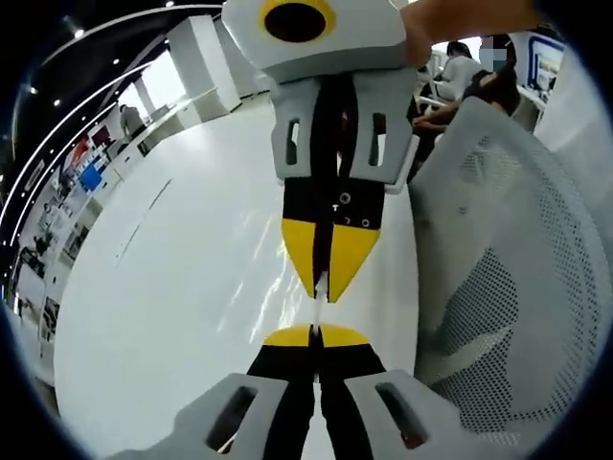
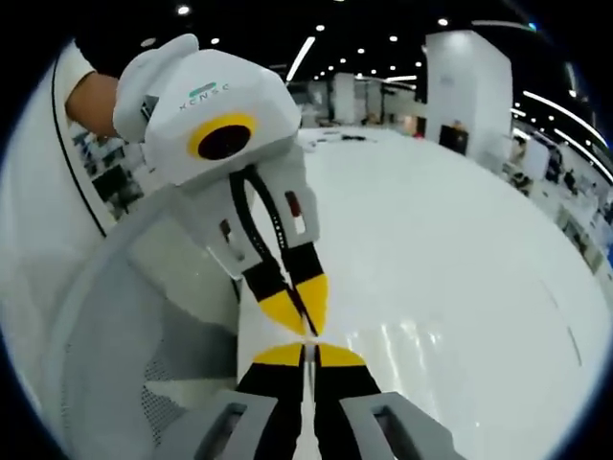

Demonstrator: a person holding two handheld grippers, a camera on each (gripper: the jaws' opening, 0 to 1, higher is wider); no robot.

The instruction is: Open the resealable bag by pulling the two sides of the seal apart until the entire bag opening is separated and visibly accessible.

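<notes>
Bag (image 1: 317,309), thin and clear, hangs edge-on between both tips above the white surface (image 1: 172,316). Left claw (image 1: 317,335) pinches it at 6 o'clock, right claw (image 1: 326,280) at 12. Risk: film slipping free if pulled unevenly.

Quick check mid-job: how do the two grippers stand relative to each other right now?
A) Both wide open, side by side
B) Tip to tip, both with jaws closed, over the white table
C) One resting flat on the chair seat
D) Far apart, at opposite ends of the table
B: in the left gripper view the left gripper meets the right gripper nose to nose, jaws closed, above the white table; a thin clear strip between the tips may be the bag.
</notes>
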